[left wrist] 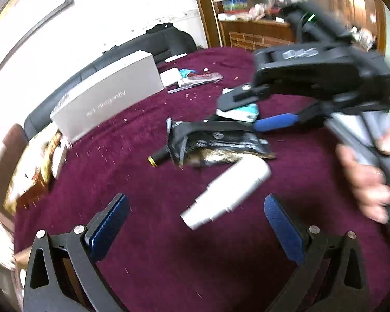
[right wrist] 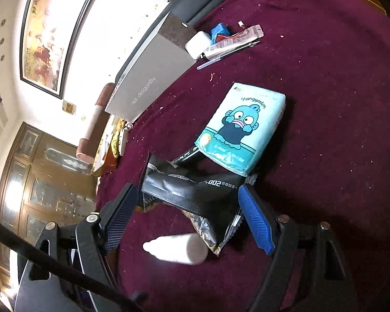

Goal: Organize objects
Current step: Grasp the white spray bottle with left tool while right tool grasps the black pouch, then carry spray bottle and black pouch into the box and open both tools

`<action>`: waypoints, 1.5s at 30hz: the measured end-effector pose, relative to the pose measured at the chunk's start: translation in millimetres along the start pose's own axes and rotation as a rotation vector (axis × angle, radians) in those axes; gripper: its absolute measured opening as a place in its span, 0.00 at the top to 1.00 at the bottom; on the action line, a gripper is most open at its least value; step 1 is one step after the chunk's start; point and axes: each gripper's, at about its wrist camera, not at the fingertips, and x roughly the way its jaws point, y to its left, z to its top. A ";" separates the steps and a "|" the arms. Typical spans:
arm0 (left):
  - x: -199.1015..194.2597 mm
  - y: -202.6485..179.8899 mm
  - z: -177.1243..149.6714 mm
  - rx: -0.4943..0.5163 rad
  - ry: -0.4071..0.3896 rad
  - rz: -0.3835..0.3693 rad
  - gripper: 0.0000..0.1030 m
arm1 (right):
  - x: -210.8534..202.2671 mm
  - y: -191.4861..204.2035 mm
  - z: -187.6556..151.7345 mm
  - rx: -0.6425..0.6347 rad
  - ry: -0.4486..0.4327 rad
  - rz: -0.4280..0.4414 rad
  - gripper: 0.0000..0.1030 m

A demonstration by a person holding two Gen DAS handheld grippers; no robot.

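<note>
Item: black foil pouch (right wrist: 195,195), lying crumpled at centre frame on the maroon table (right wrist: 325,104), one corner over a white bottle (right wrist: 176,248), upper edge tucked under a teal tissue pack (right wrist: 244,127)

Handling, judged: light, soft, crinkly and slick; likely to slide or fold. Best pinched across a flat seamed edge, not the puffed middle

Right tool (right wrist: 192,218): released, jaws wide, straddling the pouch without pressing it

Left tool (left wrist: 197,221): released, jaws wide and empty, lower frame; the bottle lies just beyond its tips

Also present: grey box (right wrist: 153,78), upper left
</note>
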 end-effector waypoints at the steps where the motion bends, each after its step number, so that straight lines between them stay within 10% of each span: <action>1: 8.1 0.1 1.6 0.017 0.003 -0.003 0.02 | -0.3 -0.8 0.2 0.003 -0.006 -0.007 0.22; 9: 41.1 -30.7 1.0 0.143 -0.002 -0.080 0.03 | -7.6 -13.6 4.2 0.025 -0.055 -0.069 0.22; 10: 39.9 -32.7 2.6 0.126 0.014 -0.088 0.10 | -7.6 -14.7 4.7 0.027 -0.059 -0.069 0.22; 13: 35.7 -24.7 5.0 0.046 0.084 -0.187 0.74 | -8.1 -14.6 6.0 0.026 -0.072 -0.076 0.22; 28: -82.7 51.7 -78.2 -0.333 -0.009 -0.207 0.76 | 11.3 13.7 -10.4 -0.079 -0.131 -0.162 0.21; 32: -112.0 79.5 -107.1 -0.437 -0.037 -0.176 0.76 | 28.8 33.5 -26.4 -0.169 -0.025 -0.156 0.39; 37: -137.8 122.9 -141.7 -0.553 -0.060 -0.130 0.76 | 29.9 66.6 -70.4 -0.305 0.155 -0.170 0.40; 45: -168.9 162.4 -196.3 -0.634 -0.111 -0.064 0.75 | 11.0 127.6 -67.6 -0.528 -0.054 -0.488 0.27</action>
